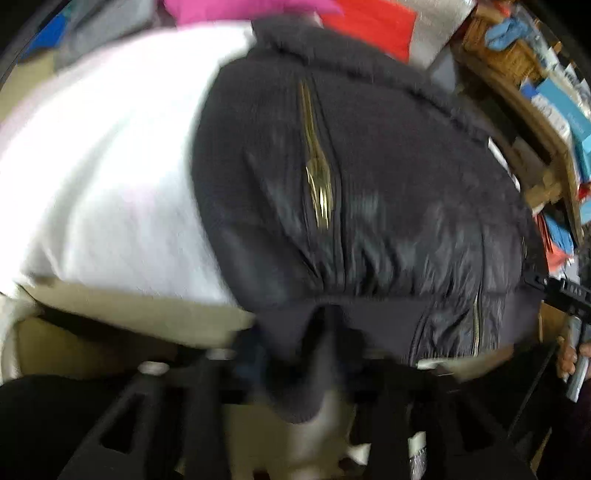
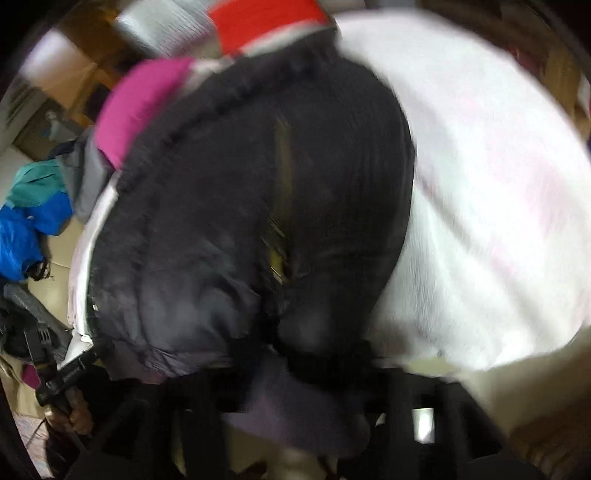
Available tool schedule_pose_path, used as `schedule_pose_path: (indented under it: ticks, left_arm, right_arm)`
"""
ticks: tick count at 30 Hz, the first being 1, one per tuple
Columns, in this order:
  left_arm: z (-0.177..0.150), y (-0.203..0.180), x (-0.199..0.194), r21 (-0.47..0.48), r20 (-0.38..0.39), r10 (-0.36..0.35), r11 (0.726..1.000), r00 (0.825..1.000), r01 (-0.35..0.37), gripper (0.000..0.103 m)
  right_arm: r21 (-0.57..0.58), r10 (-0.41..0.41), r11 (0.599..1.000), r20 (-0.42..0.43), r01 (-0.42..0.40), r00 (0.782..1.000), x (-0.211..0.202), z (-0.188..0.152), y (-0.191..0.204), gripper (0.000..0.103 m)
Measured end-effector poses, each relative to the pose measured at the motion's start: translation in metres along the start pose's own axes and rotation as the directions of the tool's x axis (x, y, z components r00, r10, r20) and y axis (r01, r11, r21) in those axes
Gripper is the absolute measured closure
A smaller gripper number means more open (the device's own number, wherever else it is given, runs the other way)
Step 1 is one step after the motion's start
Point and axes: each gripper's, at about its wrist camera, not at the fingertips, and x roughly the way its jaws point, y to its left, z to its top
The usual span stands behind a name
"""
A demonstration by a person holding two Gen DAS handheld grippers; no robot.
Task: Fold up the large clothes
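I'm gathering the black quilted jacket with a gold zip (image 1: 369,192) by its near hem, over the white fleece blanket (image 1: 103,177). My left gripper (image 1: 314,369) and right gripper (image 2: 306,398) have hem cloth between their jaws; I cannot tell whether they pinch. Next: lift together, fold away.

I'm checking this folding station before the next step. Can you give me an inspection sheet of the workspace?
Surface: beige top, mostly covered.
Job's things: dark jacket with gold zipper, lying on a white fleece.
Clutter: pink cloth, red cloth, blue garment.
Grippers: left gripper and right gripper each have jacket hem between the fingers; grip unclear through blur.
Cables: nothing seen.
Surroundings: crowded wooden shelf.
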Motion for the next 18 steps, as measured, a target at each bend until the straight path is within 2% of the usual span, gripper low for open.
schedule_pose_path:
  ticks: [1,2,3,4,5,8,11,13,16,18]
  left_arm:
    - [-0.001,-0.003,0.004,0.016,-0.013,-0.010,1.000,1.000,0.010,0.054]
    - [-0.002,-0.006,0.003,0.035,-0.004,0.003,0.999,1.000,-0.003,0.059]
    - [-0.002,-0.009,0.000,0.051,0.017,0.006,0.999,1.000,-0.006,0.079]
    - [0.000,-0.010,-0.003,0.056,0.034,0.003,0.998,0.999,-0.004,0.088]
    - [0.002,-0.013,-0.005,0.054,0.047,-0.009,0.998,0.999,0.007,0.093]
    - [0.009,-0.015,-0.018,0.051,0.070,-0.045,0.998,0.997,0.042,0.095]
    - [0.017,-0.022,-0.047,0.079,0.120,-0.115,0.991,0.986,0.106,0.095]
    - [0.036,-0.026,-0.077,0.103,0.184,-0.194,0.979,0.964,0.177,0.095]
    - [0.069,-0.032,-0.112,0.135,0.262,-0.237,0.969,0.936,0.207,0.095]
    - [0.106,-0.038,-0.129,0.146,0.302,-0.264,0.962,0.916,0.230,0.095]
  right_arm:
    - [0.018,0.026,0.999,-0.003,-0.026,1.000,0.004,0.000,-0.003,0.032]
    - [0.004,0.020,1.000,0.013,-0.020,1.000,0.002,0.000,-0.001,0.032]
    - [-0.032,0.016,0.999,0.015,-0.016,1.000,-0.001,-0.001,0.005,0.037]
    - [-0.059,0.015,0.998,0.025,-0.014,1.000,-0.005,-0.003,0.010,0.048]
    - [-0.084,0.007,0.996,0.039,-0.004,0.999,-0.010,-0.003,0.017,0.074]
    - [-0.137,0.010,0.991,0.088,0.002,0.996,-0.028,-0.002,0.035,0.081]
    - [-0.160,0.064,0.986,0.149,-0.040,0.987,-0.052,0.003,0.047,0.082]
    - [-0.188,0.133,0.978,0.204,-0.094,0.970,-0.074,0.016,0.059,0.082]
    - [-0.225,0.185,0.967,0.286,-0.122,0.940,-0.096,0.035,0.074,0.082]
    - [-0.232,0.204,0.965,0.361,-0.124,0.910,-0.108,0.060,0.080,0.082]
